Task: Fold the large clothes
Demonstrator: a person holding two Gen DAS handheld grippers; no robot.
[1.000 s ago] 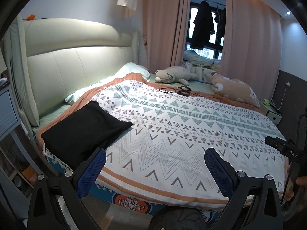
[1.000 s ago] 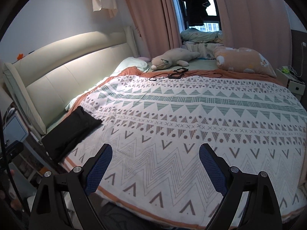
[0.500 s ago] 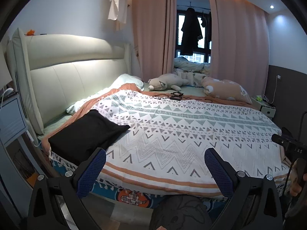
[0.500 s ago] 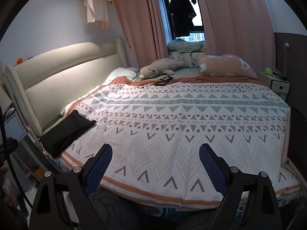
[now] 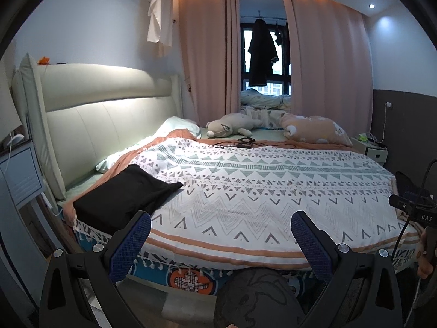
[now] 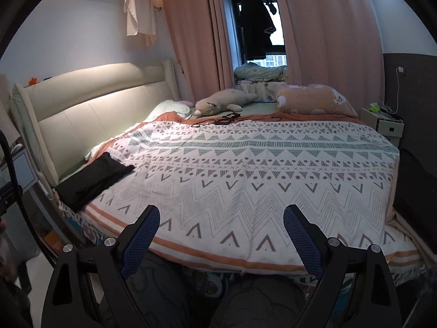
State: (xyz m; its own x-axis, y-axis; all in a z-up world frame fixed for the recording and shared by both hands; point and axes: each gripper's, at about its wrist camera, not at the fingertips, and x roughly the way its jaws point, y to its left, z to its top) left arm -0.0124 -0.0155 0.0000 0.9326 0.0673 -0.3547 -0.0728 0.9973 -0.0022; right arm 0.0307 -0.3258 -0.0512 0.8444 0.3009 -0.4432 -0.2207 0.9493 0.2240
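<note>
My left gripper [image 5: 220,235] and right gripper [image 6: 221,228] gape empty, pulled farther back. Ahead-left of the jaws, a smooth black folded garment [image 5: 124,198] lies on the zigzag-patterned woven bedspread [image 5: 259,186].

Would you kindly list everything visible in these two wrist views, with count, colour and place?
Folded garment: one, black, near-left corner of the bed.
Bedspread: one, white with grey-green geometric pattern and orange stripes, covering the bed.
Headboard: one, pale cream, padded, left side.
Plush toy: one, beige, far side of the bed.
Cushion: one, peach, far right of the bed.
Cables: a black tangle, far edge of the bedspread.
Curtains: pink, flanking the window.
Dark coat: one, hanging at the window.
White cloth: one, hanging below the air conditioner.
Nightstand: one, white, far right.
Left gripper: open, nothing held.
Right gripper: open, nothing held.
</note>
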